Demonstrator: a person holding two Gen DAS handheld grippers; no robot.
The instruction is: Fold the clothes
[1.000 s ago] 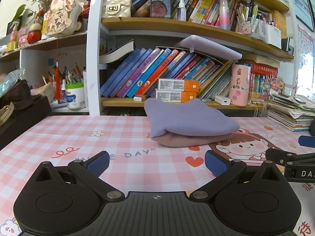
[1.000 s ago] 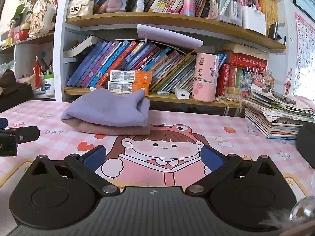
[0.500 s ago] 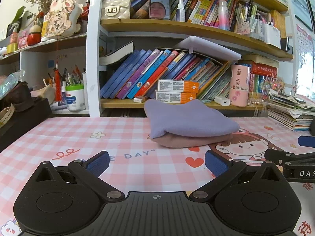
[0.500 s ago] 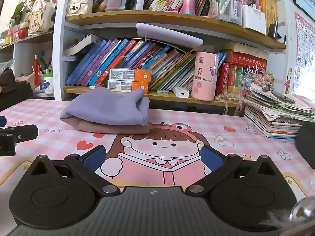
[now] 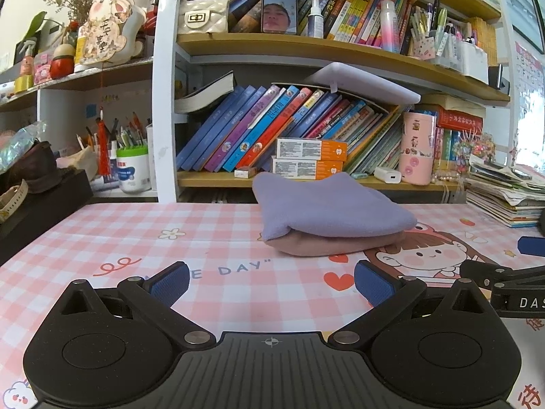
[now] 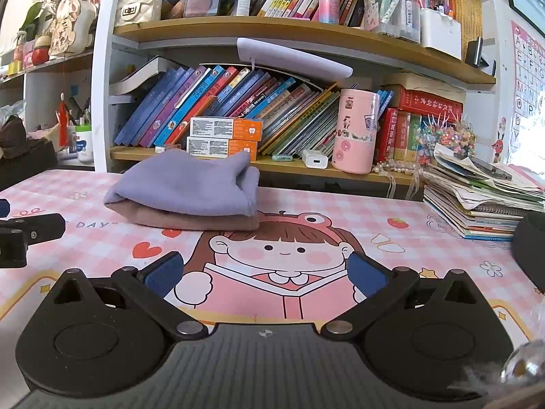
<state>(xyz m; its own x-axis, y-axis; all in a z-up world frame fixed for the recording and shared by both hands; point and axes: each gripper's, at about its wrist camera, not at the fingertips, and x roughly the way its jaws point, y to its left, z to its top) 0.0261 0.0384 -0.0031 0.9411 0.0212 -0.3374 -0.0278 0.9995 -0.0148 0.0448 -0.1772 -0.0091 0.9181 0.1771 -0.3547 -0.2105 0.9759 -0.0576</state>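
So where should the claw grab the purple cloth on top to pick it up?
Probably the folded purple fleece cloth is best taken at its open end, which hangs over the pink folded cloth beneath on the side nearer the left claw. That claw could come in low from there, since the layers are loose; the other end is a rounded fold.

"DAY" is printed on the pink checked desk mat (image 5: 218, 238), at twelve o'clock from the left gripper; "DAS" shows in white on the right gripper (image 5: 517, 301), three o'clock.
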